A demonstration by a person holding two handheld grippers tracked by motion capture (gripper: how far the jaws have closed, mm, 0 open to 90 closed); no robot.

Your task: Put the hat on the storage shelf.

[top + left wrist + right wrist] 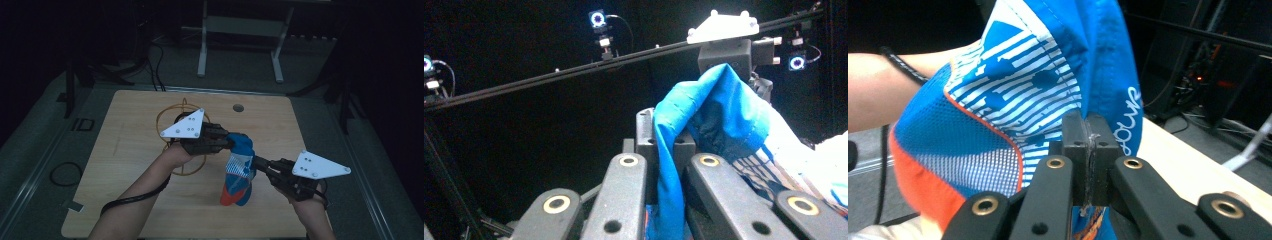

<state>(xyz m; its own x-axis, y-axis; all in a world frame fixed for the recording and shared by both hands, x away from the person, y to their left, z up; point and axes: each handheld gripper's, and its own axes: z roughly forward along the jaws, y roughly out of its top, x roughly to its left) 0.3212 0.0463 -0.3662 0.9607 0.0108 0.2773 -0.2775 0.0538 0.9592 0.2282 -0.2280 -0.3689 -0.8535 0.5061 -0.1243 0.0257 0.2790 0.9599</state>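
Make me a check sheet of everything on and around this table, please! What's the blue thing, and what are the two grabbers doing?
Surface: wooden table, with a round hole near its far edge.
Job's things: blue garment with white stripes and orange trim, held up between the two grippers, its lower end hanging down to the table.
Clutter: a yellow loop lying on the table under the left hand.
Grippers: left gripper shut on the blue cloth; right gripper shut on the garment's edge.
Cables: black cable trailing along the left forearm; a black coil on the floor.
Surroundings: dark room, grey floor, a white frame beyond the table.
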